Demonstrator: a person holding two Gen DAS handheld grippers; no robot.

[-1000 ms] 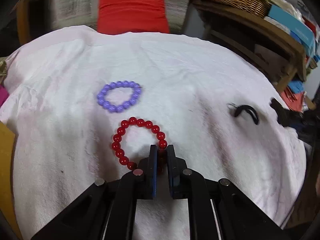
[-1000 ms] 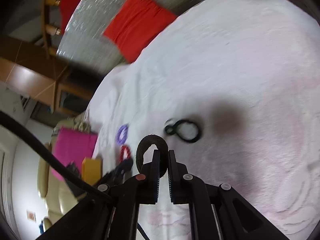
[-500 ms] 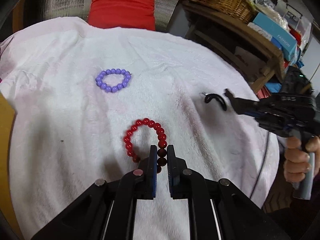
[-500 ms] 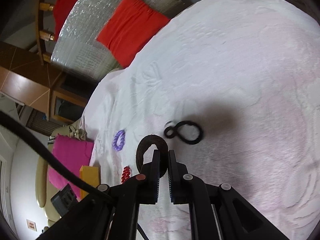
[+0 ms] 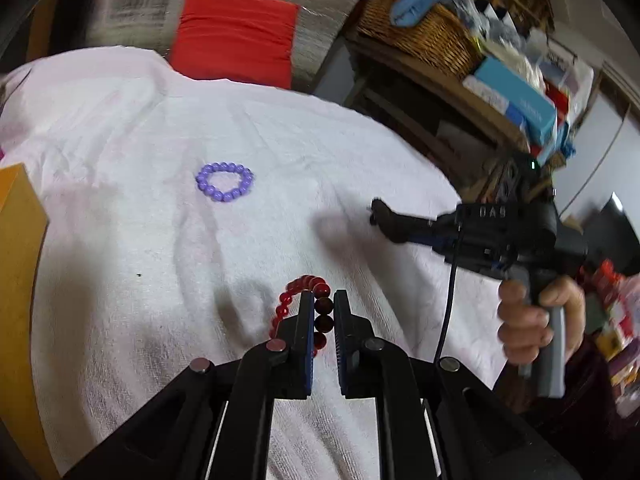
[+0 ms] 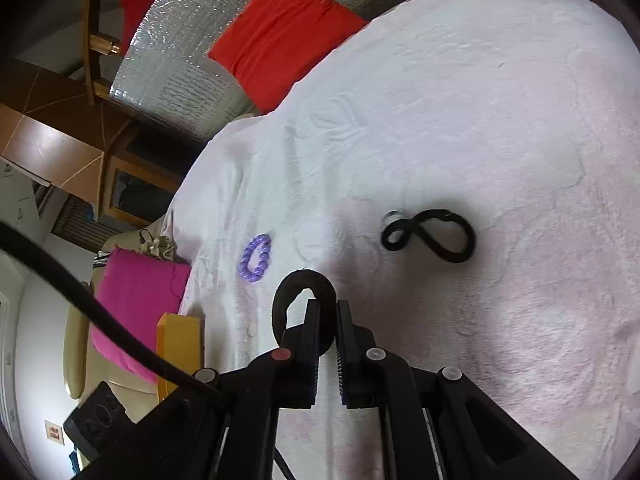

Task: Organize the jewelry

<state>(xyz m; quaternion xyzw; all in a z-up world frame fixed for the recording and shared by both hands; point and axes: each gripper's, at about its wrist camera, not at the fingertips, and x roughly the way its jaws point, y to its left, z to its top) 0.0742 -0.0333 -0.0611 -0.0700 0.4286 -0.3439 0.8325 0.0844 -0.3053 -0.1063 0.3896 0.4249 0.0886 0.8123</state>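
Two glossy bead bracelets (image 5: 308, 308), red and purple (image 5: 225, 181).

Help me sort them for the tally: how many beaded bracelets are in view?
2. The red beaded bracelet is pinched in the left tool, lifted over the white cloth. The purple beaded bracelet lies farther back on that cloth.

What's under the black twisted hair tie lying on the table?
Only the white towel-like cloth lies beneath the black twisted hair tie, with a small pale bit at its left end. Whatever the cloth covers is hidden.
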